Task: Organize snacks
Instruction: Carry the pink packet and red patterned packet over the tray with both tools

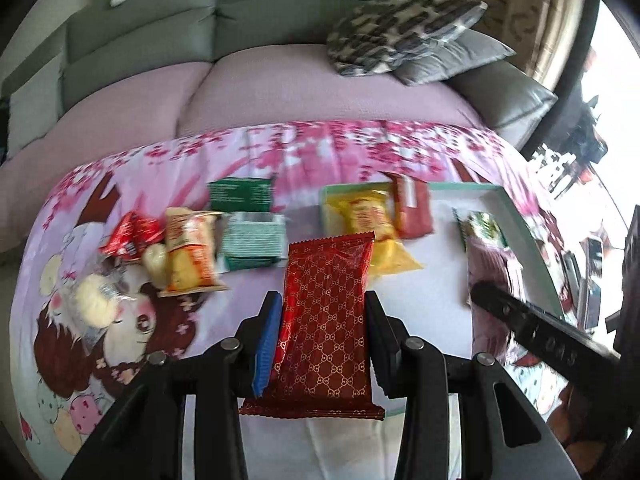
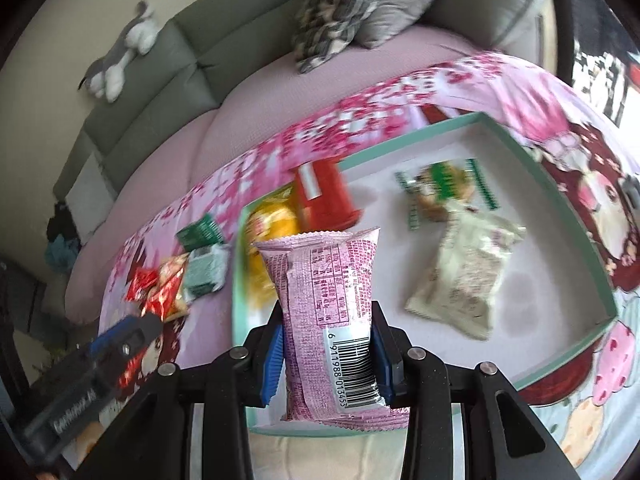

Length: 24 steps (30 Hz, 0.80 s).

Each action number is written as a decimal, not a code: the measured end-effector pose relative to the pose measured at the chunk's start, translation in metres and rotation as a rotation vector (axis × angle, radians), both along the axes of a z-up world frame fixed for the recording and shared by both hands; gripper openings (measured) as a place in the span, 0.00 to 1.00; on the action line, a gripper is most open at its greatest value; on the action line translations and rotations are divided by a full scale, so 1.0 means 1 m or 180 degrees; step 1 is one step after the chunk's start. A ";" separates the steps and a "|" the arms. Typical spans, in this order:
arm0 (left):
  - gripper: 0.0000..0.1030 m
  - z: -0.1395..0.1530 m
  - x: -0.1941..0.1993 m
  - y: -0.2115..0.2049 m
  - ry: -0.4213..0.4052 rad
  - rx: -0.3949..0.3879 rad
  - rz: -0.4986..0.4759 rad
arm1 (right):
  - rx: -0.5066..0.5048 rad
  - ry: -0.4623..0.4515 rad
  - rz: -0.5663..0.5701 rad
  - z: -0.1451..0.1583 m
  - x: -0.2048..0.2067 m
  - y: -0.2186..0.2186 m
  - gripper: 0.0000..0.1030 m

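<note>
My left gripper (image 1: 323, 300) is shut on a red packet with a gold pattern (image 1: 328, 264), held upright above the cloth just left of the tray. My right gripper (image 2: 327, 310) is shut on a pink packet with a barcode (image 2: 320, 264), held over the near left part of the teal-rimmed white tray (image 2: 420, 136). Inside the tray lie a yellow packet (image 2: 272, 220), a red packet (image 2: 324, 196), a green-and-clear packet (image 2: 444, 188) and a cream packet (image 2: 464, 272). The left gripper's blue-padded finger also shows at the lower left of the right wrist view.
Loose snacks lie on the cartoon-print cloth left of the tray: two green packets (image 1: 240, 196), an orange packet (image 1: 188, 252), small red ones (image 1: 132, 236) and a pale clear-wrapped one (image 1: 96, 304). Behind is a sofa with cushions (image 1: 400, 32) and a plush toy (image 2: 120, 56).
</note>
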<state>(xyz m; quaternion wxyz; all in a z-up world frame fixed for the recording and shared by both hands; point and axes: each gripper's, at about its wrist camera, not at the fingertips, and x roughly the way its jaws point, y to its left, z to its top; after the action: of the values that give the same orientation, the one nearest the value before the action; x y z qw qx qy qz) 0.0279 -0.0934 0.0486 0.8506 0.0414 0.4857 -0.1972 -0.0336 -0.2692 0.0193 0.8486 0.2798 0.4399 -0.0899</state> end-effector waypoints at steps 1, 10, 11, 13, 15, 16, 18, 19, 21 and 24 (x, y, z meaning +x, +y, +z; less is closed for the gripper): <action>0.41 -0.001 -0.002 -0.006 -0.0005 0.0006 -0.0050 | 0.0006 -0.0004 -0.0048 0.000 -0.002 -0.005 0.39; 0.41 -0.017 -0.016 -0.054 -0.0044 0.0128 -0.0432 | 0.0023 0.0006 -0.0198 -0.003 -0.009 -0.022 0.39; 0.41 -0.019 -0.016 -0.056 -0.0042 0.0135 -0.0450 | 0.0018 0.0018 -0.0183 -0.004 -0.008 -0.021 0.39; 0.41 -0.023 -0.016 -0.062 -0.0033 0.0156 -0.0485 | 0.0022 0.0041 -0.0151 -0.007 -0.006 -0.020 0.39; 0.41 -0.029 -0.014 -0.066 0.0006 0.0168 -0.0499 | 0.0020 0.0060 -0.0129 -0.010 -0.006 -0.018 0.39; 0.41 -0.031 -0.013 -0.067 0.0029 0.0164 -0.0502 | 0.0017 0.0072 -0.0117 -0.011 -0.005 -0.017 0.39; 0.41 -0.035 -0.011 -0.070 0.0052 0.0164 -0.0505 | 0.0012 0.0105 -0.0106 -0.014 -0.003 -0.016 0.39; 0.41 -0.037 -0.010 -0.071 0.0055 0.0172 -0.0504 | 0.0009 0.0127 -0.0097 -0.016 -0.002 -0.016 0.39; 0.41 -0.041 -0.009 -0.073 0.0089 0.0177 -0.0504 | 0.0005 0.0154 -0.0086 -0.018 -0.001 -0.015 0.39; 0.41 -0.048 -0.007 -0.077 0.0200 0.0162 -0.0520 | -0.0002 0.0195 -0.0070 -0.022 0.001 -0.015 0.40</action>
<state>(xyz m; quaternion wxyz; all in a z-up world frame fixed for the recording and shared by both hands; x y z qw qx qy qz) 0.0209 -0.1700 0.0002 0.8147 0.0963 0.5120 -0.2546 -0.0323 -0.2845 -0.0023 0.8337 0.2816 0.4626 -0.1079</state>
